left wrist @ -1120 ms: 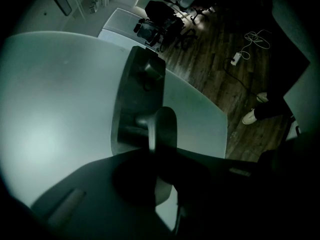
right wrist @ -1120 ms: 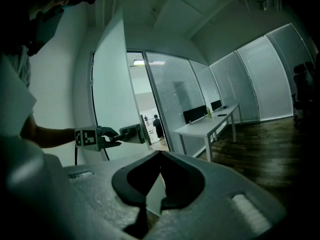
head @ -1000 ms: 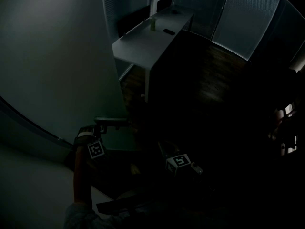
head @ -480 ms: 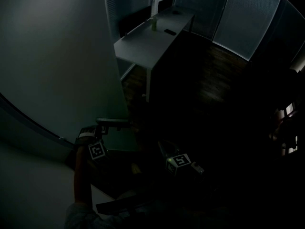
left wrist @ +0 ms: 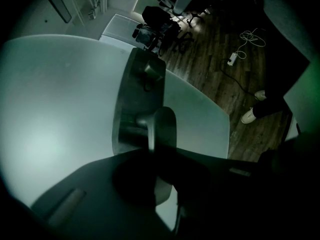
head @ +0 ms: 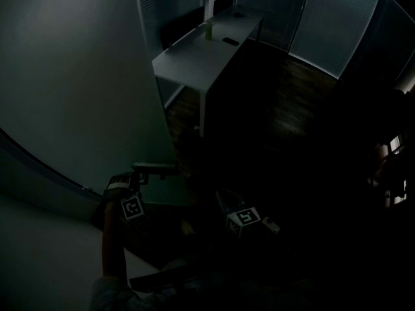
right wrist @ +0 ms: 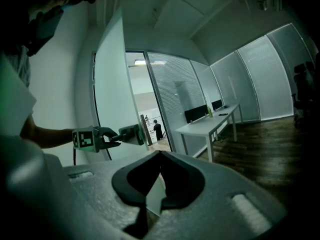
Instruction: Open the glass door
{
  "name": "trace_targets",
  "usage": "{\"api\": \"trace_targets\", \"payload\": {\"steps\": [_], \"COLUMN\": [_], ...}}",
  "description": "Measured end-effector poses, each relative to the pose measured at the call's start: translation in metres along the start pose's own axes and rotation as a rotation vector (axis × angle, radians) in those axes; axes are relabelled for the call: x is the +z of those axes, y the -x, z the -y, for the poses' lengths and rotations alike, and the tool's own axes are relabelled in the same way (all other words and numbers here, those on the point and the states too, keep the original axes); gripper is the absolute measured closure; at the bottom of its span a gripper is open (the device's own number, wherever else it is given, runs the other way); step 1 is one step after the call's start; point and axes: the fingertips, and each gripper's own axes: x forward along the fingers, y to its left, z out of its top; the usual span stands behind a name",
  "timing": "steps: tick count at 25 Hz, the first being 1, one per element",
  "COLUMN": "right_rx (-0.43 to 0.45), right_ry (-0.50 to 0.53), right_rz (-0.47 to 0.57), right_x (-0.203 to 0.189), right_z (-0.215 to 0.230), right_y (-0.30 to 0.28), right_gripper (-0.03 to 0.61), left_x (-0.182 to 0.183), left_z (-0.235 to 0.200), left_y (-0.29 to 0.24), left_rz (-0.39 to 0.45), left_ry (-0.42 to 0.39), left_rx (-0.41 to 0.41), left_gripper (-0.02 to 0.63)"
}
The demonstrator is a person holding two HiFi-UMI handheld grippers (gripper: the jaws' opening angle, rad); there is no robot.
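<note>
Glass door point(head: 78, 89) stands ajar; left gripper point(left wrist: 161, 156) pinches the handle point(left wrist: 161, 124) at its free edge. Right gripper point(right wrist: 150, 196) pressed together, empty. We should grip firmly and swing along the hinge arc.

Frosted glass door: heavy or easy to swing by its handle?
The frosted glass door is a tall rigid pane: probably heavy, slow to start swinging. Its smooth metal lever handle may slip in the left claw.

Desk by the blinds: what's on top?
On the desk: a green bottle and a dark flat item. Far end too dim to tell; nothing covers the top.
</note>
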Motion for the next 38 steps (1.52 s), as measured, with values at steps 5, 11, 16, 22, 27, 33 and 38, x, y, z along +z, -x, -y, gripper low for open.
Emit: {"api": "trace_targets", "payload": {"steps": [5,11,16,22,27,33,38], "right_rx": [0.0,0.011,0.018,0.03,0.039,0.054,0.056], "right_ry": [0.0,0.004,0.01,0.012,0.014,0.018,0.026], "right_rz": [0.005,0.005,0.004,0.009,0.003,-0.004,-0.01], "right_x": [0.0,0.0,-0.002,0.001,0.004,0.004,0.005], "right_z": [-0.002,-0.009,-0.014,-0.019,-0.02,-0.026,-0.023], "right_y": [0.003,0.001,0.003,-0.001,-0.004,-0.006,-0.004], "right_gripper": [0.577,0.577,0.577,0.577,0.577,0.577,0.577], "left_x": [0.0,-0.002,-0.004,-0.007,-0.007,-0.01,-0.009], "left_z": [0.006,0.012,0.018,0.019,0.018,0.02,0.018], "left_y": [0.008,0.015,0.023,0.027,0.03,0.031,0.031], "left_rz": [0.007,0.02,0.028,0.037,0.042,0.043,0.037], "left_ry": [-0.009,-0.014,-0.021,-0.036,-0.027,-0.026,-0.018], "left_rx": [-0.001,-0.006,-0.007,-0.004,-0.032,-0.034,-0.046], "left_gripper": [0.569,0.569,0.568,0.569,0.563,0.561,0.558]}}
